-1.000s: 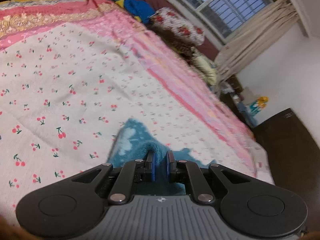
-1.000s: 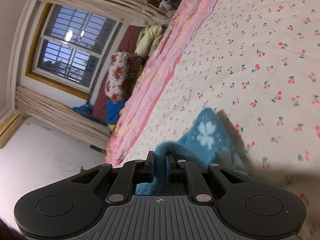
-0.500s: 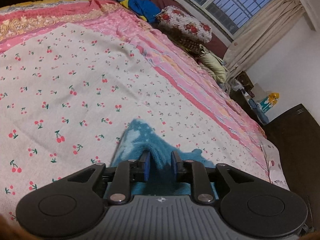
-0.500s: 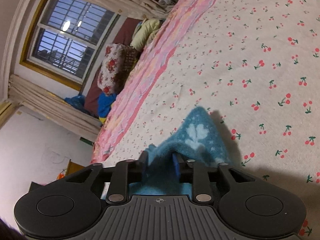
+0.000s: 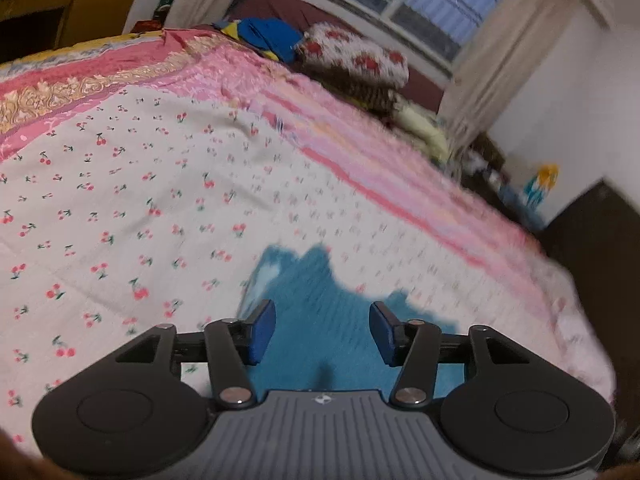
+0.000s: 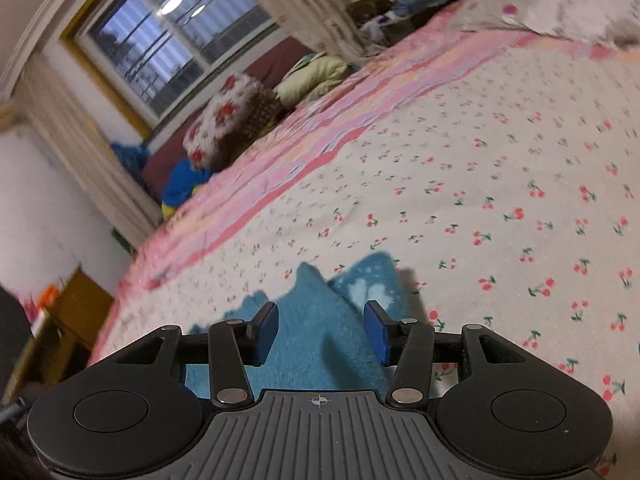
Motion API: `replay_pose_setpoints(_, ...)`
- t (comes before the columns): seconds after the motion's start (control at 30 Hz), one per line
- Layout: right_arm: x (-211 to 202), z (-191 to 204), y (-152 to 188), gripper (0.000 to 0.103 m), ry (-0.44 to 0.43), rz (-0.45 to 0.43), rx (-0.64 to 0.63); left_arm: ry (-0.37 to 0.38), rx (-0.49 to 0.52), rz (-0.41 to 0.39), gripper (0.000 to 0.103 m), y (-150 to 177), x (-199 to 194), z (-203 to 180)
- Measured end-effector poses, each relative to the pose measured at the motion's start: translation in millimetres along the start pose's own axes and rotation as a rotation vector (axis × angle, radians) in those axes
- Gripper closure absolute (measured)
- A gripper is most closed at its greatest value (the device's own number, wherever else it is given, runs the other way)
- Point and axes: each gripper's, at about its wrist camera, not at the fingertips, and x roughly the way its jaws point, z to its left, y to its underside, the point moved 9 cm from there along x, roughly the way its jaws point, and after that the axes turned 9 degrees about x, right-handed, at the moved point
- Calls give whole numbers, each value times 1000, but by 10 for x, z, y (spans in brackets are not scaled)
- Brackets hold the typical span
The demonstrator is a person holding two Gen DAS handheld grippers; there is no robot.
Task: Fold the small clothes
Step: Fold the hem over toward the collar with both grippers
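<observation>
A small teal fleece garment [image 5: 320,320] with pale flower marks lies on the cherry-print bedsheet [image 5: 120,200]. My left gripper [image 5: 322,332] is open and empty, its blue pads apart just above the cloth. The garment also shows in the right wrist view [image 6: 312,332], one folded edge standing up as a ridge. My right gripper [image 6: 322,330] is open and empty above it. The near part of the garment is hidden under both gripper bodies.
A pink striped border [image 5: 400,184] runs along the far side of the bed. Floral pillows [image 5: 356,60] and a blue cloth [image 5: 268,36] lie by the window. A dark cabinet [image 5: 592,240] stands off the bed's right edge. A wooden cabinet [image 6: 72,320] stands at the left.
Both grippers were shut on the teal garment a second ago. They opened, let the cloth drop onto the sheet, and now stand wide open above it.
</observation>
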Motion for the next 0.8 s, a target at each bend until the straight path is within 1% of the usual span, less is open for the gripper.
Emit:
replay_pose_setpoints(0.07,41,30,42,55,23,2,-49,-21,31,14,46,60,37,21)
replay_pose_setpoints(0.2,146,46,135,55,56,25,-107,-11,21,15,44,81,68,59)
replay_pose_setpoints(0.27,164,60,163,56,67,32,-124,-12,33,21,43,78,96,61)
replay_pose_setpoints(0.3,174,66,172,60,72,31,-136,-18,45,28,43,84,118,50)
replay_pose_setpoints(0.33,173,57,181,69,79,32,-148,-27,60,31,44,90,134,39)
replay_pose_setpoints(0.37,174,53,185,75,97,27,-159,-39,76,32,44,95,143,23)
replay_pose_setpoints(0.4,177,45,188,86,110,27,-167,-52,94,31,45,98,146,4)
replay_pose_setpoints(0.43,173,39,184,90,107,31,-160,-65,109,28,48,99,142,-16)
replay_pose_setpoints(0.47,152,37,174,91,94,33,-141,-72,121,22,50,94,133,-29)
replay_pose_setpoints(0.53,86,58,115,93,66,22,-118,-72,137,9,63,76,108,-54)
replay_pose_setpoints(0.57,35,85,76,93,51,9,-112,-61,133,8,67,66,104,-61)
replay_pose_setpoints(0.6,-9,106,45,94,39,-1,-106,-47,125,9,73,53,103,-71)
replay_pose_setpoints(0.7,-76,148,-43,95,23,-32,-88,-53,131,-11,74,1,121,-106)
replay_pose_setpoints(0.8,-21,79,-47,95,48,-39,-76,-71,139,0,74,16,209,-93)
